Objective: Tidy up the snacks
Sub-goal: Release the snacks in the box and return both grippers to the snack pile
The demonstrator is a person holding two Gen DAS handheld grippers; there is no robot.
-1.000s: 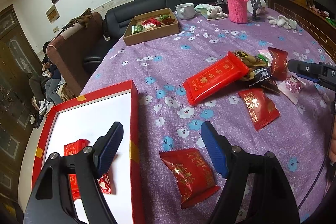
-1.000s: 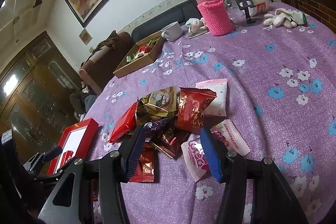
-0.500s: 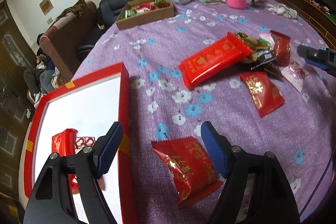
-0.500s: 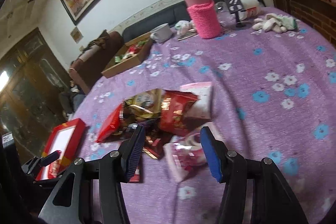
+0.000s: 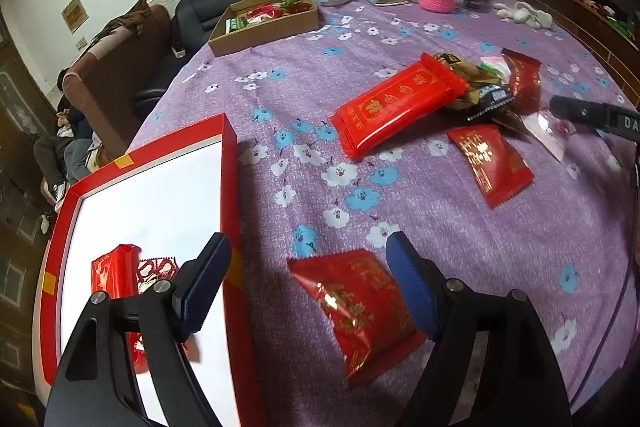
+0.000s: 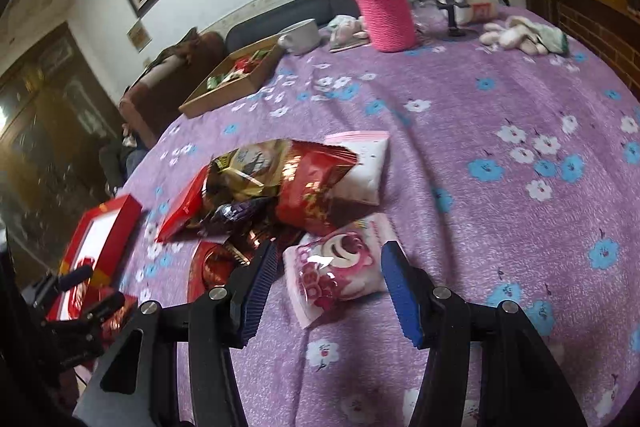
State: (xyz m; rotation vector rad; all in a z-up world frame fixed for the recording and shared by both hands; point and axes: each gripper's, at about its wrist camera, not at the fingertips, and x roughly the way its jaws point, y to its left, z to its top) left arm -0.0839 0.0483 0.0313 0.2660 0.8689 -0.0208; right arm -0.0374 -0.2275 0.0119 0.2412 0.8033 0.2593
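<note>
**Both grippers poised over loose packets, neither one closed**

Left gripper [image 5: 304, 281] hangs released over a red foil packet [image 5: 360, 307] that lies flat on the desk [image 5: 400, 39], just beside the long wall of the red box [image 5: 230, 163]; its jaws have just been opening a little wider, and the packet lies between them, with no pad pressing on it. Right gripper [image 6: 326, 285] is likewise unclenched, straddling a pink bear packet [image 6: 336, 275] at the near edge of the snack pile [image 6: 280, 183], which sits well away from the red box.

By my reading, the step in hand is a pick-up on each side, with the red box as the destination. Next, each gripper needs to come down until the pads flank its packet and then close; the foil looks slippery and thin, so a low, square approach seems wise.

Only the left wrist view shows the inside of the red box, where two small red packets [image 5: 116, 275] already lie on its white floor. Only the right wrist view shows the pink bear packet clearly, and a white pouch [image 6: 366, 167] on the side of the pile away from the red box.
</note>
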